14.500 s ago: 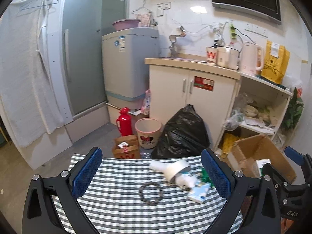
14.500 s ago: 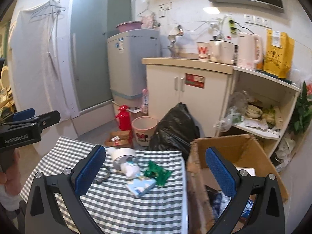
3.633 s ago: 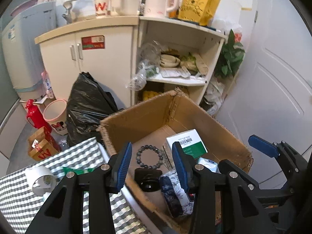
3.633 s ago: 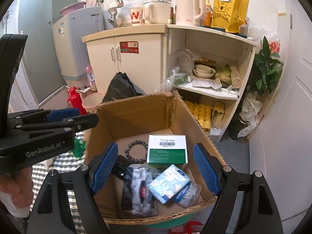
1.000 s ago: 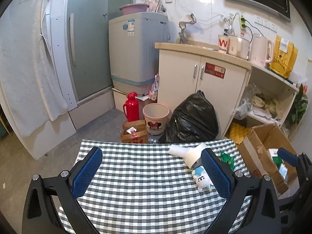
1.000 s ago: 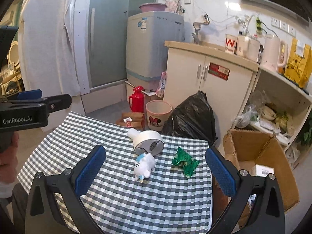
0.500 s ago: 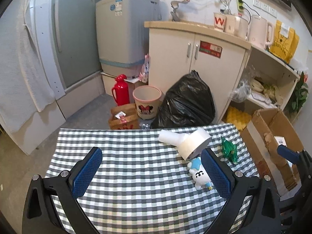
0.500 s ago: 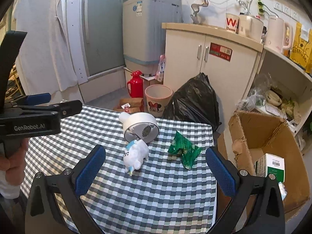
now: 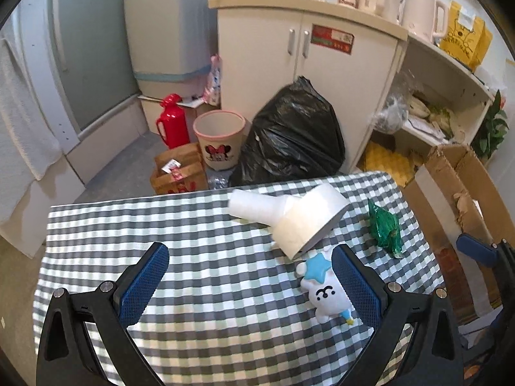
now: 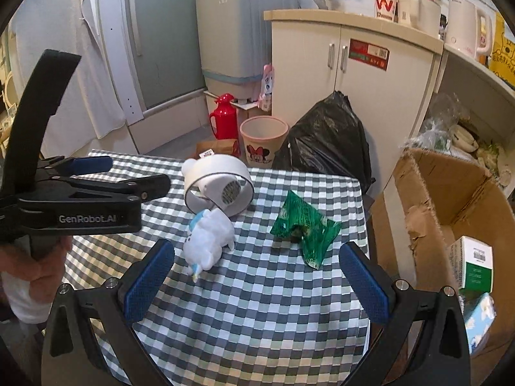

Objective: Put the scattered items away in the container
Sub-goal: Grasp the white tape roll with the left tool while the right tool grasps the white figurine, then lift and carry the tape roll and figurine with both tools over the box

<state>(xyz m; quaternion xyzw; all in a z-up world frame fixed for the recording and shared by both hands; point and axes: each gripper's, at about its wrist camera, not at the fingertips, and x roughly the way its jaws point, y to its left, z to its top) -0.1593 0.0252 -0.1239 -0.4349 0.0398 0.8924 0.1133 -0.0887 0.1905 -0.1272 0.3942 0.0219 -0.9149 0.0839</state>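
Observation:
On the checked tablecloth [image 9: 199,276] [image 10: 264,305] lie a white handheld fan [image 9: 299,222] [image 10: 219,189], a white plush toy with a blue star [image 9: 325,289] [image 10: 209,238] and a crumpled green wrapper [image 9: 384,228] [image 10: 302,225]. My left gripper [image 9: 251,267] hovers open over the cloth, the plush toy just inside its right finger. My right gripper [image 10: 257,267] is open too, above the cloth in front of the toy and the wrapper. The cardboard box [image 9: 457,186] [image 10: 450,199] stands off the table's right side and holds a green-and-white carton [image 10: 476,263] and a blue packet [image 10: 481,318].
Beyond the table on the floor are a black rubbish bag [image 9: 293,135], a pink bin [image 9: 219,138], a red flask [image 9: 172,122] and brown cartons [image 9: 180,170]. A white cabinet [image 9: 305,64] and open shelves [image 9: 444,103] stand behind. A hand [image 10: 35,267] holds the left gripper.
Both grippers have moved forward and lower over the table, so the fan, plush toy and wrapper appear closer. Nothing on the cloth has shifted.

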